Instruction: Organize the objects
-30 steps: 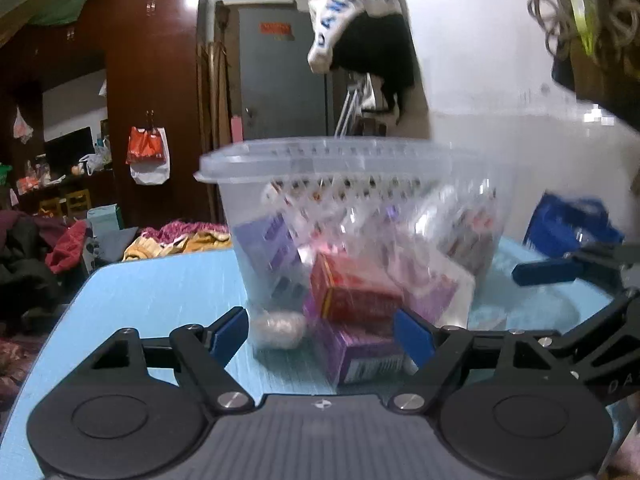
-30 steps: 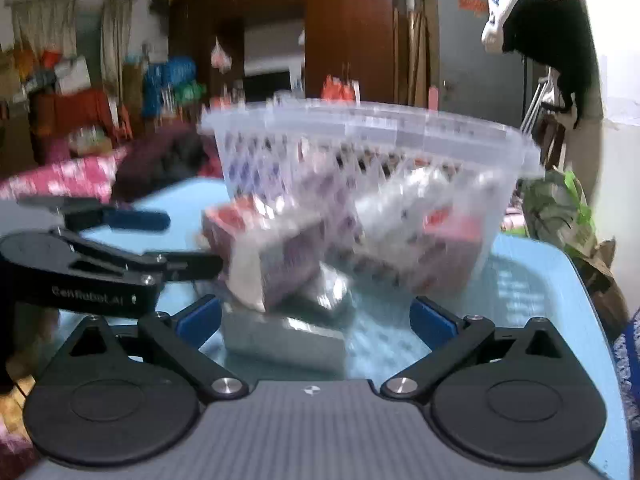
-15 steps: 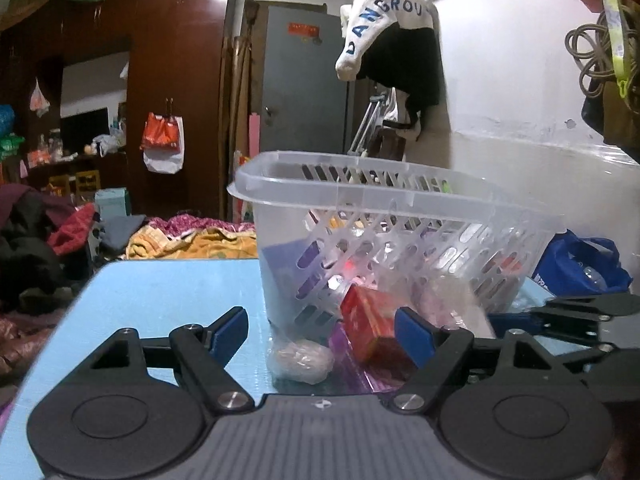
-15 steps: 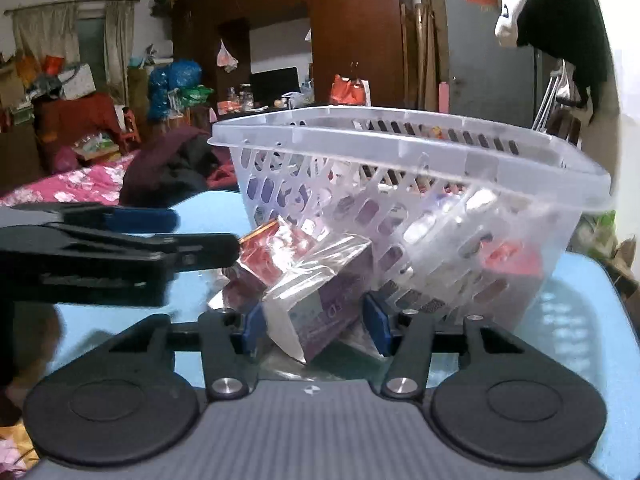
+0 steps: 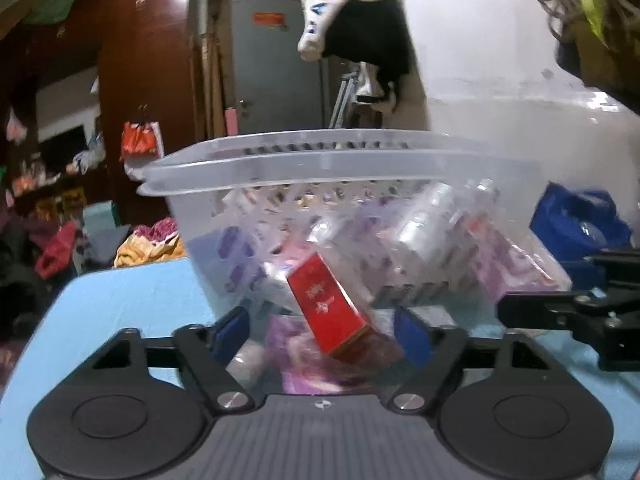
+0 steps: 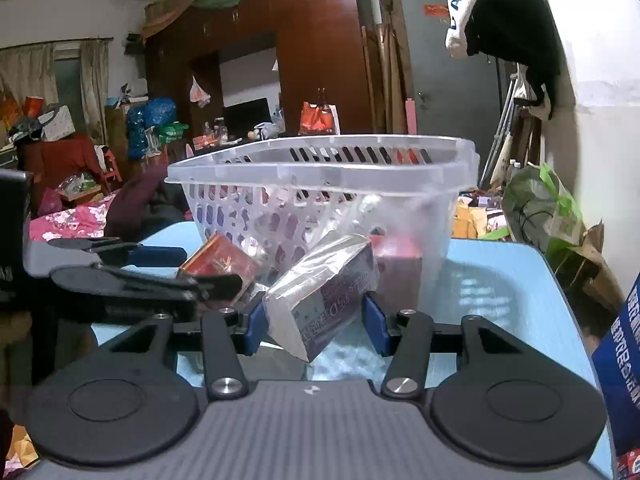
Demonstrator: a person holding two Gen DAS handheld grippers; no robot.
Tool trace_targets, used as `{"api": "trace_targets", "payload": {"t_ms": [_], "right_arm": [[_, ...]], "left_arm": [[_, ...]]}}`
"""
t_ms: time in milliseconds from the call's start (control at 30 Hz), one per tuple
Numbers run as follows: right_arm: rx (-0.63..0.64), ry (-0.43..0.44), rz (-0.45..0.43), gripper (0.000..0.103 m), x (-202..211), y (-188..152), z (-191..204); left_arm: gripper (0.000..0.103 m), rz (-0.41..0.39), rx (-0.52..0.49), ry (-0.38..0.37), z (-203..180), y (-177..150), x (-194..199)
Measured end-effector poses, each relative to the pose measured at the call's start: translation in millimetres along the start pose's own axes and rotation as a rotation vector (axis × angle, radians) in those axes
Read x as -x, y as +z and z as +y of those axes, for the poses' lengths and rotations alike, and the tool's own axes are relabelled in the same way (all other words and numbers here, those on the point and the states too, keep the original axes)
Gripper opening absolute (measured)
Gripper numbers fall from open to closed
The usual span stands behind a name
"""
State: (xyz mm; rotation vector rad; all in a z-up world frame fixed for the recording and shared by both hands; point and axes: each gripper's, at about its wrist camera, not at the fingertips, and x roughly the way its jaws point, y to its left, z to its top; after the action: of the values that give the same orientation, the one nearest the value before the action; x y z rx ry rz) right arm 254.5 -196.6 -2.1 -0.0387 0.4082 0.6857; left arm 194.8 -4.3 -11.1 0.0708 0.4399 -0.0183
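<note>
A clear perforated plastic basket (image 5: pixel 320 168) (image 6: pixel 320 168) with several small boxes and packets stands on the light blue table (image 5: pixel 132 292). My right gripper (image 6: pixel 316 322) is shut on a purple box in clear wrap (image 6: pixel 324 296), just in front of the basket. My left gripper (image 5: pixel 322 330) is open around a tilted red box (image 5: pixel 328 312), which lies on a purple packet (image 5: pixel 304 364); its pads stand apart from the box. A whitish wad (image 5: pixel 248 364) lies by its left finger. The left gripper also shows in the right wrist view (image 6: pixel 148 276), beside the red box (image 6: pixel 220 260).
A blue bag (image 5: pixel 580 224) lies right of the basket. A green plastic bag (image 6: pixel 540 208) sits past the table's right edge. A blue printed pack (image 6: pixel 620 348) is at the near right. Wardrobe, door and cluttered room lie behind.
My right gripper closed on the purple wrapped box and lifted it a little. The red box now stands tilted between my left fingers, which stay open.
</note>
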Motion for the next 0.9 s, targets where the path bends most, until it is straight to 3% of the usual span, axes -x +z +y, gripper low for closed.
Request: {"api": "trace_targets", "payload": {"t_ms": [33, 267, 500, 667, 800, 900], "right_arm": [[-0.004, 0.004, 0.0, 0.054, -1.3, -0.2, -0.6], [-0.012, 0.017, -0.006, 0.054, -2.9, -7.2, 0.3], [-0.006, 0.02, -0.006, 0.054, -4.0, -11.1, -3.1], [0.021, 0.064, -0.073, 0.054, 17.8, -10.6, 4.8], [0.054, 0.098, -0.139, 0.054, 41.7, 8.9, 17.3], [0.083, 0.082, -0.189, 0.054, 48.6, 37.2, 21.6]], "left_arm": [[0.051, -0.007, -0.004, -0.004, -1.8, -0.4, 2.4], [0.032, -0.041, 0.067, -0.035, 11.7, -3.2, 16.2], [0.029, -0.111, 0.105, -0.068, 23.2, -13.6, 32.4], [0.029, -0.191, 0.158, -0.137, 32.2, -15.1, 58.7], [0.029, -0.249, 0.183, -0.183, 34.9, 0.3, 77.8], [0.029, -0.303, 0.231, -0.209, 41.6, 31.6, 87.6]]}}
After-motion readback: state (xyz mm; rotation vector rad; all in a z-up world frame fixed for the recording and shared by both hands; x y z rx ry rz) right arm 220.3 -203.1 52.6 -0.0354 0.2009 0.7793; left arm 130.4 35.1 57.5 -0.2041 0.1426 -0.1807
